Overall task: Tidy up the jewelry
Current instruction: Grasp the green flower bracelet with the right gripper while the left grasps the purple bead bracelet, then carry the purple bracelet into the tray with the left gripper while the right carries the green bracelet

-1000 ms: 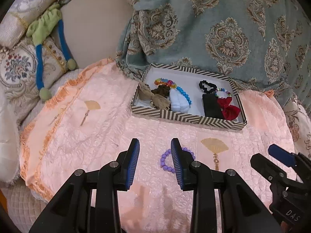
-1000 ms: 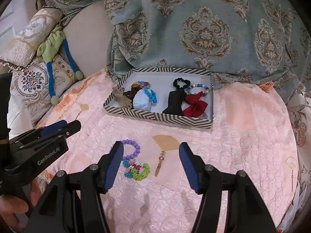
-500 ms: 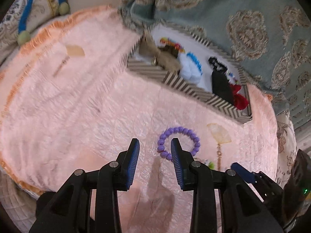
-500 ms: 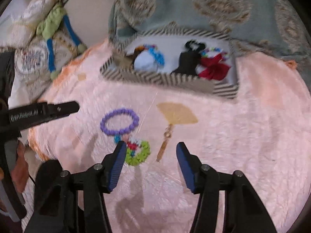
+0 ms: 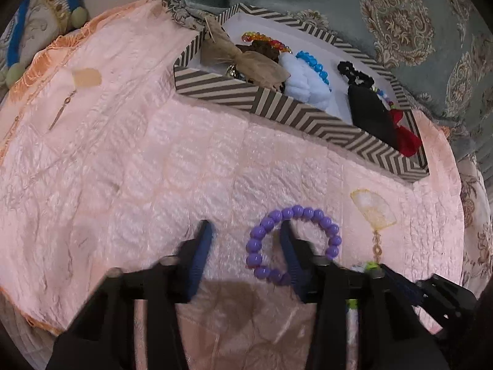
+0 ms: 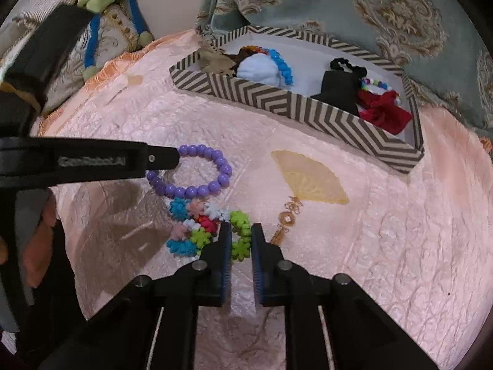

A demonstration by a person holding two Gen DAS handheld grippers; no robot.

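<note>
A purple bead bracelet (image 5: 292, 242) lies on the pink quilt; it also shows in the right wrist view (image 6: 197, 174). My left gripper (image 5: 246, 231) is open, down at the quilt, with its right finger inside the bracelet's ring and its left finger outside. A multicoloured flower-bead bracelet (image 6: 206, 228) lies just below the purple one. My right gripper (image 6: 241, 240) is closed on its green beads. A chevron-striped box (image 5: 277, 104) at the back holds several bracelets, scrunchies and bows; it also shows in the right wrist view (image 6: 277, 100).
The pink quilt (image 6: 385, 246) carries embroidered golden fans (image 6: 308, 182). A teal damask cloth (image 5: 400, 15) hangs behind the box. Patterned cushions and a green-and-blue soft toy (image 6: 101, 3) lie at the far left.
Both grippers dropped to the quilt. The left one moved forward so its right finger sits inside the purple bracelet. The right one narrowed from wide open onto the flower-bead bracelet's green beads.
</note>
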